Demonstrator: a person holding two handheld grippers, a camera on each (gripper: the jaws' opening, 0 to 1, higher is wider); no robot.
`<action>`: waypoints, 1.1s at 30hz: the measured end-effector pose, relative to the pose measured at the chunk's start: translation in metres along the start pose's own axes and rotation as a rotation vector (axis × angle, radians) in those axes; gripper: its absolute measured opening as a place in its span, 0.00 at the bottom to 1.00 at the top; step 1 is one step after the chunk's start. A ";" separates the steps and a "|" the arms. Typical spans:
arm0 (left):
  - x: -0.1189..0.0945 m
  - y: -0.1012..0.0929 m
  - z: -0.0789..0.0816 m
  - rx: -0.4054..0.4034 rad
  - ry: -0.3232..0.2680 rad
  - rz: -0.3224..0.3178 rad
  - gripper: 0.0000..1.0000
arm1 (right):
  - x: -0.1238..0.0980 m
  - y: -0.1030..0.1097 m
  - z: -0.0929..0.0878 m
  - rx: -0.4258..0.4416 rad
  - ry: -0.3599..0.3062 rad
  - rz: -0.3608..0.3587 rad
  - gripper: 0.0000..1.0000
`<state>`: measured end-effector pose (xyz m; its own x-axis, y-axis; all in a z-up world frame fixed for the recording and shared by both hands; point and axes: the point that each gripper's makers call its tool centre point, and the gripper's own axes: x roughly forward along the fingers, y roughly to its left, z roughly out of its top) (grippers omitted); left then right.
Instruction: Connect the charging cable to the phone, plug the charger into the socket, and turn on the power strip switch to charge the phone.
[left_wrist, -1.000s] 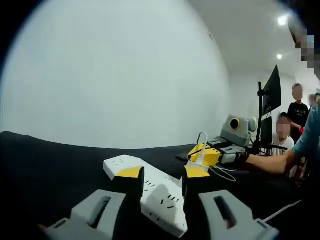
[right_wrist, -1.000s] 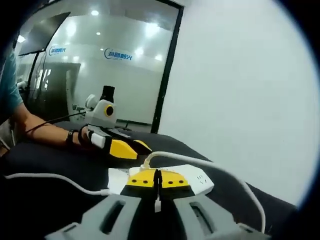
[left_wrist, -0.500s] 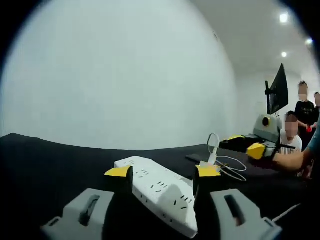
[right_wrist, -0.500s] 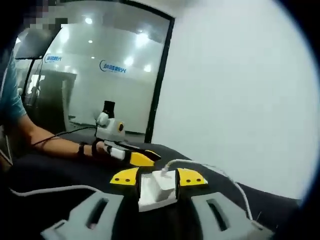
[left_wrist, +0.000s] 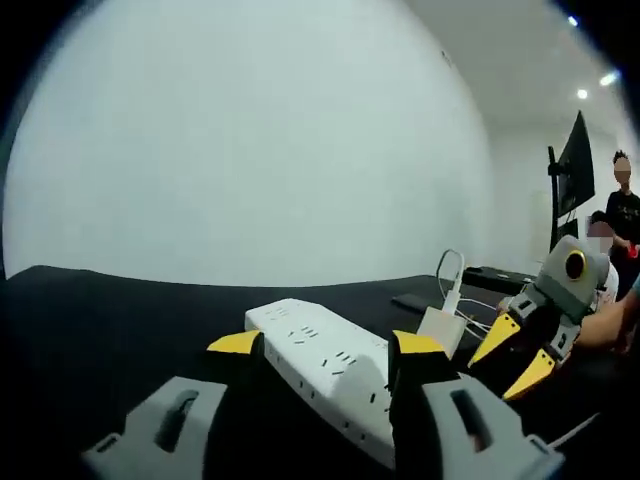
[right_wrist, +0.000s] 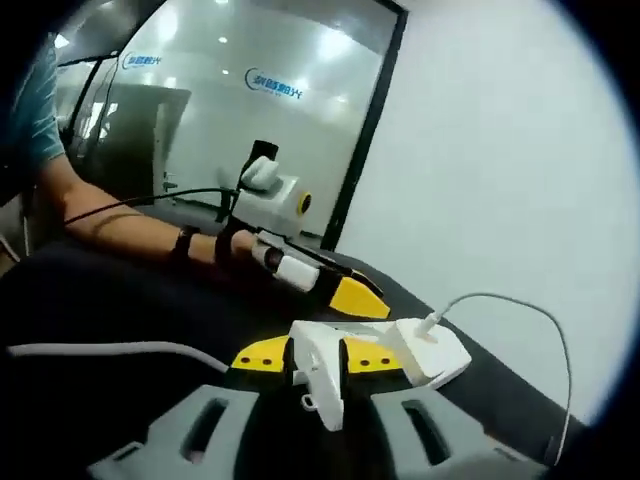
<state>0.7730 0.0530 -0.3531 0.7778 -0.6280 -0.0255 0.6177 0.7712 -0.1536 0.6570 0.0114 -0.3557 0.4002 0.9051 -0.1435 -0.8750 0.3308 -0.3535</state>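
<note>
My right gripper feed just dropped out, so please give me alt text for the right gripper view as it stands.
The right gripper is shut on a white charger, held above a black table. Just beyond it lies the white power strip with a white cable arcing from it. The left gripper, held by a person's hand, reaches in from the left.

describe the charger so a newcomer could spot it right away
Start at the black table and find the long white power strip lying on it. Just past the strip's far end sits the charger, a small white cube with a thin white cable looping up from it. Unlike the strip, it is short, blocky and has no socket slots.
</note>
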 end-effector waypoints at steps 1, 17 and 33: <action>-0.001 -0.002 0.004 0.002 -0.010 -0.012 0.41 | -0.004 0.007 0.000 0.062 0.010 0.029 0.05; 0.006 -0.021 0.019 0.109 -0.090 -0.067 0.00 | -0.003 0.016 0.001 0.037 -0.004 -0.050 0.00; 0.076 -0.023 -0.010 0.135 0.074 -0.190 0.32 | -0.009 -0.001 0.009 0.131 -0.078 -0.111 0.03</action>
<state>0.8172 -0.0135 -0.3612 0.6388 -0.7650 -0.0821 0.7656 0.6426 -0.0297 0.6515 0.0053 -0.3459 0.4781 0.8776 -0.0363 -0.8569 0.4570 -0.2385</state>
